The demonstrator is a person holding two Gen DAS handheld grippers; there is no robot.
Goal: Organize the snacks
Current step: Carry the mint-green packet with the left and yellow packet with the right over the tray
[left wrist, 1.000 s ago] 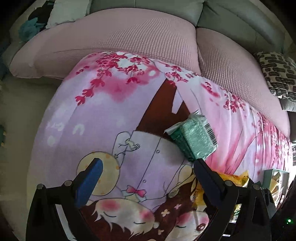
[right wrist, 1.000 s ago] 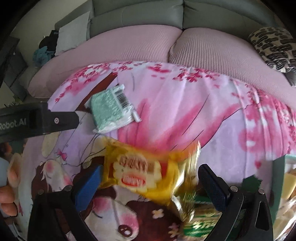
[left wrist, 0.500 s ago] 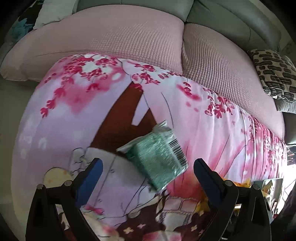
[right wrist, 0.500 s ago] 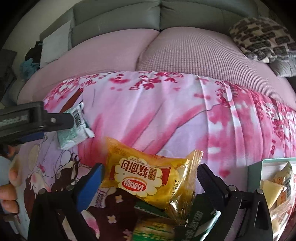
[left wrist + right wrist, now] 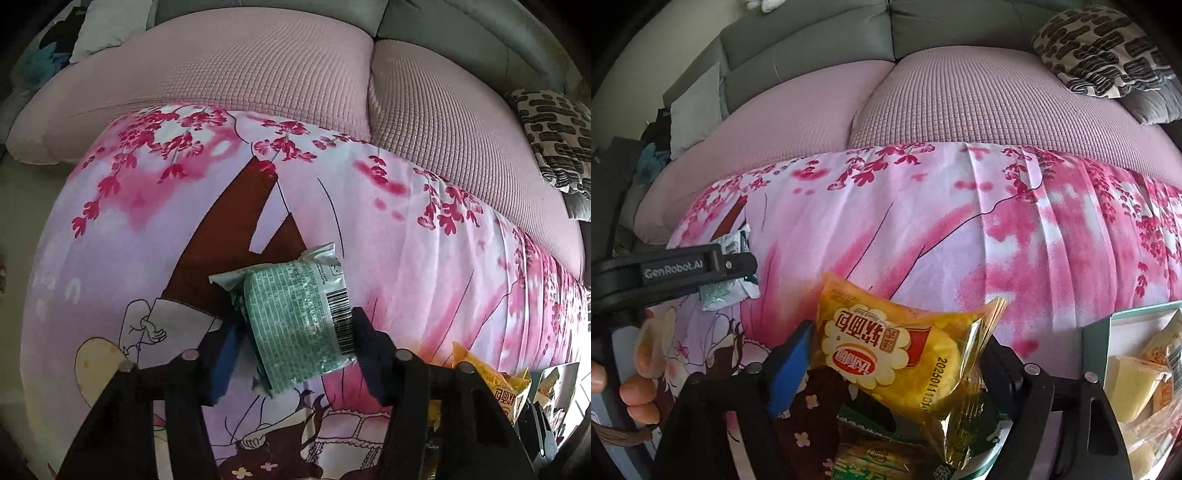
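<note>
Left wrist view: a cloth (image 5: 424,266) printed with pink blossoms and cartoon figures covers the work surface in front of a pink-covered sofa (image 5: 258,74). A box (image 5: 1097,343) at the right edge of the right wrist view already contains several yellow packets.

The left gripper (image 5: 291,332) has closed its fingers against both sides of the green snack packet (image 5: 299,317), which sits tilted between them just above the cloth. The right gripper (image 5: 894,354) has its fingers narrowed onto the yellow snack packet (image 5: 890,343), which lies over a pile of green wrappers (image 5: 871,454).

Risks:
- Both wrappers are glossy film; a light or off-centre grip is likely to let a packet slip or rotate out.
- Excess clamping may crush the soft contents.
- The grippers work near each other; crossing paths toward the box may cause a collision.
</note>
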